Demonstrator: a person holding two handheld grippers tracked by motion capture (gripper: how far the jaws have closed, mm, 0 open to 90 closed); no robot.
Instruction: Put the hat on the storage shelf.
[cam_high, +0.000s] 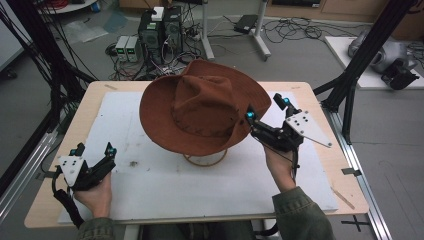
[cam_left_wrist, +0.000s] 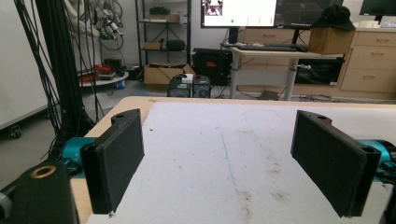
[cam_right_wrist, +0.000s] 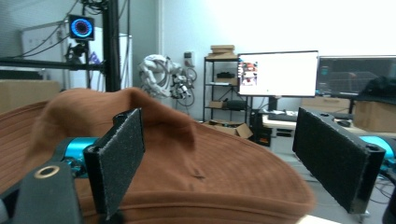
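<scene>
A brown wide-brimmed hat (cam_high: 202, 112) sits tilted on a wire stand (cam_high: 205, 159) at the middle of the table. My right gripper (cam_high: 266, 108) is raised at the hat's right brim with its jaws wide apart. In the right gripper view the brim (cam_right_wrist: 196, 172) lies low between the two pads (cam_right_wrist: 119, 158), touching neither. My left gripper (cam_high: 95, 148) rests low near the table's front left corner, well away from the hat. In the left gripper view its jaws (cam_left_wrist: 224, 158) stand open over the bare white mat (cam_left_wrist: 224, 140), nothing between them.
A white mat (cam_high: 150, 175) covers most of the wooden table (cam_high: 320, 165). Black frame posts (cam_high: 365, 50) stand at the table's right and left sides. Computer boxes (cam_high: 160, 30) and cables lie on the floor beyond the far edge.
</scene>
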